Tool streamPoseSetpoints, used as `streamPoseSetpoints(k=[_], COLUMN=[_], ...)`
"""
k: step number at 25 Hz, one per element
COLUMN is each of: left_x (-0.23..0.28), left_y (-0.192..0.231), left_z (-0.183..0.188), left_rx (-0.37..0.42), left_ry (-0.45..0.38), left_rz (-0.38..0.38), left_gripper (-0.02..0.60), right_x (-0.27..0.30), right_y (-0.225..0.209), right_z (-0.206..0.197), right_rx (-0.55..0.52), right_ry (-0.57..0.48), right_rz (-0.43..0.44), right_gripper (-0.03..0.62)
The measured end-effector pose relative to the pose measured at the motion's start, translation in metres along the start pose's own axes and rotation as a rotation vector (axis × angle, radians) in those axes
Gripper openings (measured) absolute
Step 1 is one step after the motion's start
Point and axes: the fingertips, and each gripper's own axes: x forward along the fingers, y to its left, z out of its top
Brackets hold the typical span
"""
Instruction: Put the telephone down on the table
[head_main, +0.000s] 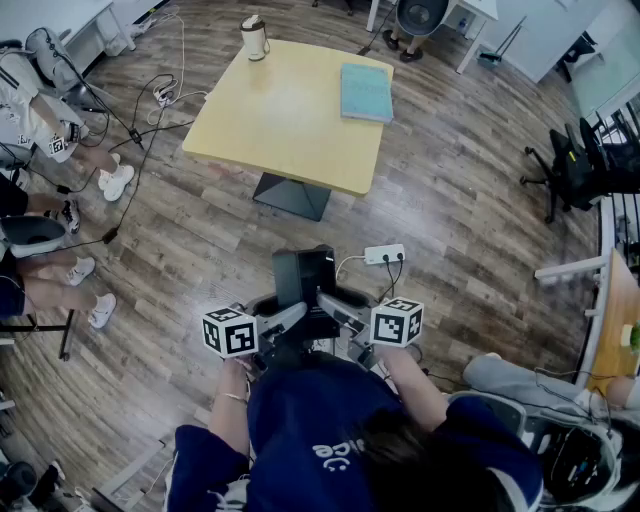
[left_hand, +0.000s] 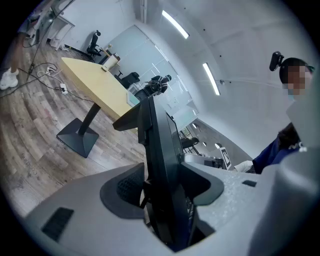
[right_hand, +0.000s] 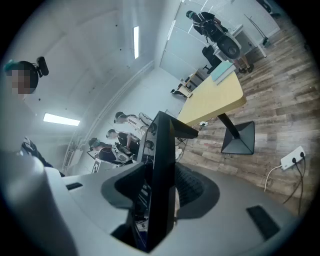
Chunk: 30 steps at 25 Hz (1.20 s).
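The carrying step seems in hand: the black slab-shaped telephone (head_main: 303, 276), clenched by both the left claw (head_main: 292, 318) and the right claw (head_main: 335, 308), hangs over the wood-plank floor (head_main: 200, 250), well short of the pale yellow square counter (head_main: 290, 120), so the next move calls for a forward carry and level lowering.

The strip lights (left_hand: 175, 24) overhead lit the room evenly; soft glare lay on the counter (head_main: 285, 105); both gripper views curved at the edges.
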Motion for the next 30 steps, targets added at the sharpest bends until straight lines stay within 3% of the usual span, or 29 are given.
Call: streamPoseSetpoints(k=[6, 13, 30], left_x=[-0.014, -0.033, -0.072], left_y=[-0.009, -0.003, 0.058], left_z=[-0.009, -0.005, 0.038], left_rx=[-0.003, 0.027, 0.063], left_ry=[-0.033, -0.016, 0.031], left_rz=[0.006, -0.008, -0.064], left_gripper=[0.225, 0.225, 0.225], right_x=[-0.003, 0.011, 0.092], right_y=[0.014, 0.027, 0.034], right_z=[-0.011, -0.016, -0.005], right_rx=[-0.023, -0.024, -0.030], right_ry=[0.004, -0.026, -0.086], right_rz=[0.008, 0.002, -0.027], right_gripper=[0.198, 0.198, 0.198])
